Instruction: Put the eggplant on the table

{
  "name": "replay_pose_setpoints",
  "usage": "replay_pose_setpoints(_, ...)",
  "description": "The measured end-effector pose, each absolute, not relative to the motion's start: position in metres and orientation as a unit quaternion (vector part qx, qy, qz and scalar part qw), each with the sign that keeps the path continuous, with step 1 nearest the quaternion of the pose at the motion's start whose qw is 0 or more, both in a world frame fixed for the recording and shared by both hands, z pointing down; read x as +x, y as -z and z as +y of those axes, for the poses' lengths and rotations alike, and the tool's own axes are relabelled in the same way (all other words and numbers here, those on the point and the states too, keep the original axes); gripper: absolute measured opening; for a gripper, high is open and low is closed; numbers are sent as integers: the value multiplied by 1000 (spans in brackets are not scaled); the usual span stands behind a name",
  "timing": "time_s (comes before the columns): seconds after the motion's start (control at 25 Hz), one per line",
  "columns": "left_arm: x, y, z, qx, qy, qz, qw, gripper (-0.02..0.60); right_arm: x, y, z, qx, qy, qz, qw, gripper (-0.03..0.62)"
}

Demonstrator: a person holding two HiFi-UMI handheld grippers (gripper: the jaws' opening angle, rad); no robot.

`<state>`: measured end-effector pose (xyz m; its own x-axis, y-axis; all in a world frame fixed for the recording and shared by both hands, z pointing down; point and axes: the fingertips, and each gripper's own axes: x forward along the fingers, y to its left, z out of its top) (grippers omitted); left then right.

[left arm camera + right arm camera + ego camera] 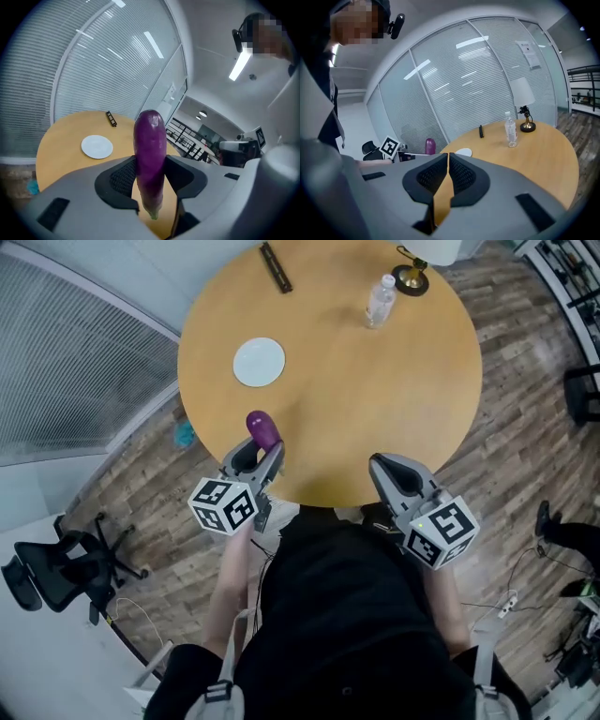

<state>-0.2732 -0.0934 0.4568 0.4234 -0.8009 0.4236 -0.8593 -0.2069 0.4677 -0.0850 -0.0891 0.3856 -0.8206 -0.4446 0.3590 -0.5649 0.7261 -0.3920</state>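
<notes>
A purple eggplant (150,159) stands upright between the jaws of my left gripper (150,180), which is shut on its lower half; its green stem end points down. In the head view the eggplant (263,429) pokes out ahead of my left gripper (255,457) at the near left edge of the round wooden table (356,399). My right gripper (394,474) hovers at the table's near edge, jaws shut with nothing between them. From the right gripper view the eggplant (430,146) shows at the left beside the marker cube.
On the table lie a white plate (259,362), a black bar (276,267), a clear water bottle (380,301) and a lamp base (411,279). An office chair (56,568) stands at the left on the wood floor. Glass walls with blinds run behind.
</notes>
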Motion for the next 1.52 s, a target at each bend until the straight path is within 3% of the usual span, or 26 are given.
replay_pose_setpoints(0.68,-343,-531,-202,784,-374,-479,127,199,-127,-387,-93,346,-247,-893,144,21)
replay_pose_setpoints(1.52,-372,-628,-284,715,-595,-366,-5,199,-140,-406,-110,363,-278,-874,164,21)
